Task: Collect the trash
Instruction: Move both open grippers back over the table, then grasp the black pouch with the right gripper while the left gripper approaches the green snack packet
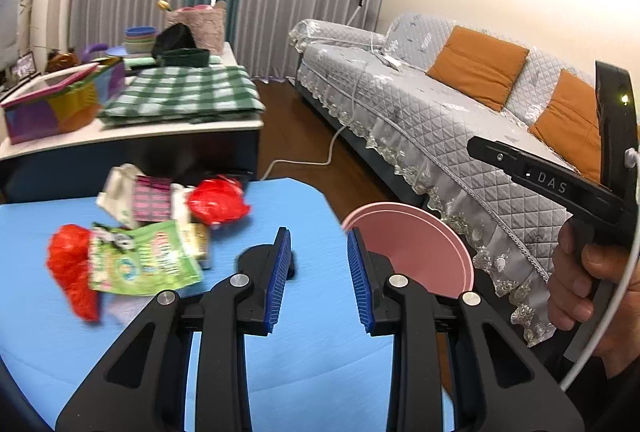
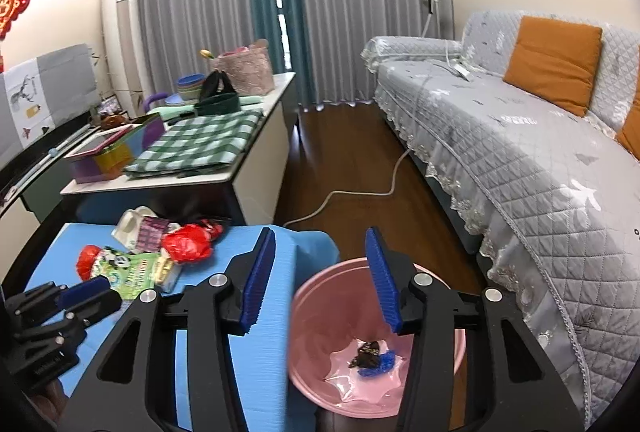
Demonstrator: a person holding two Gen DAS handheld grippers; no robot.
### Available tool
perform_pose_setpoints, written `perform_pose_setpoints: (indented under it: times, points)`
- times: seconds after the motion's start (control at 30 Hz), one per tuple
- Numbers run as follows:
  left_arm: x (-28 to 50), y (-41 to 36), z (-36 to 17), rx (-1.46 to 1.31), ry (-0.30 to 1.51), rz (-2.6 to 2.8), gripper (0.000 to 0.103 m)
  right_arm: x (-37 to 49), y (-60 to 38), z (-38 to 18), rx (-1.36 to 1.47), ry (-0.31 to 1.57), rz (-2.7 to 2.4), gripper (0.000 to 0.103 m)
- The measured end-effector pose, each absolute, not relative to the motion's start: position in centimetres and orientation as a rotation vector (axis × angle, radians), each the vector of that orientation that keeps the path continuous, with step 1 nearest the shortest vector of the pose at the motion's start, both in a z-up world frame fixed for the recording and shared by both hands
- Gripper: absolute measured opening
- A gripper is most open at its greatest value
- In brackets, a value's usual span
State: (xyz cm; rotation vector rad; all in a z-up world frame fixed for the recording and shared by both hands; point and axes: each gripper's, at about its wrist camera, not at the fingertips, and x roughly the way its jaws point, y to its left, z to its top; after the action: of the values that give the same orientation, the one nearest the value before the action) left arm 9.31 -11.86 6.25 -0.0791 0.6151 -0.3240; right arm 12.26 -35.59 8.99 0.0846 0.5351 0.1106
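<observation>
A pile of trash lies on the blue table (image 1: 312,352): a green wrapper (image 1: 142,260), two red crumpled bags (image 1: 218,201), a white and pink carton (image 1: 138,197). The pile also shows in the right wrist view (image 2: 152,252). My left gripper (image 1: 318,278) is open and empty, right of the pile. My right gripper (image 2: 320,280) is open and empty above the pink bin (image 2: 320,344), which holds dark and blue scraps (image 2: 372,362). The bin rim shows in the left wrist view (image 1: 420,244).
A grey quilted sofa (image 2: 520,159) with orange cushions stands on the right. A white cable (image 2: 360,191) runs across the wood floor. A side table (image 2: 224,175) behind holds a green checked cloth, boxes and bowls.
</observation>
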Motion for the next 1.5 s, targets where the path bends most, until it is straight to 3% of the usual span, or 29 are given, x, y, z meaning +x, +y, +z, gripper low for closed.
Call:
perform_pose_setpoints:
  times: [0.17,0.4,0.8,0.97,1.13,1.2,1.5]
  points:
    - [8.2,-7.8,8.6,-0.043,0.588,-0.295,0.029,11.9,-33.8,9.5,0.099,0.521,0.160,0.031]
    - [7.9,-0.5,10.2,-0.108,0.531,-0.198,0.029,12.8,-30.0,8.9,0.088,0.537,0.241,0.030]
    - [10.4,4.9,3.7,-0.200,0.630,-0.038,0.029,16.0,-23.1,3.9,-0.008,0.651,0.345,0.030]
    - [11.7,4.8,2.2,-0.210,0.666,-0.044,0.029,17.8,-21.5,1.4,-0.026,0.717,0.379,0.035]
    - [13.4,4.4,0.3,-0.226,0.724,-0.058,0.034,19.3,-20.7,-0.7,-0.033,0.782,0.405,0.056]
    - [13.8,4.0,-0.2,-0.220,0.733,-0.058,0.039,19.8,-20.4,-1.6,-0.043,0.814,0.414,0.058]
    - [15.4,3.9,-1.7,-0.218,0.783,-0.043,0.039,21.1,-20.2,-3.8,-0.066,0.877,0.410,0.058]
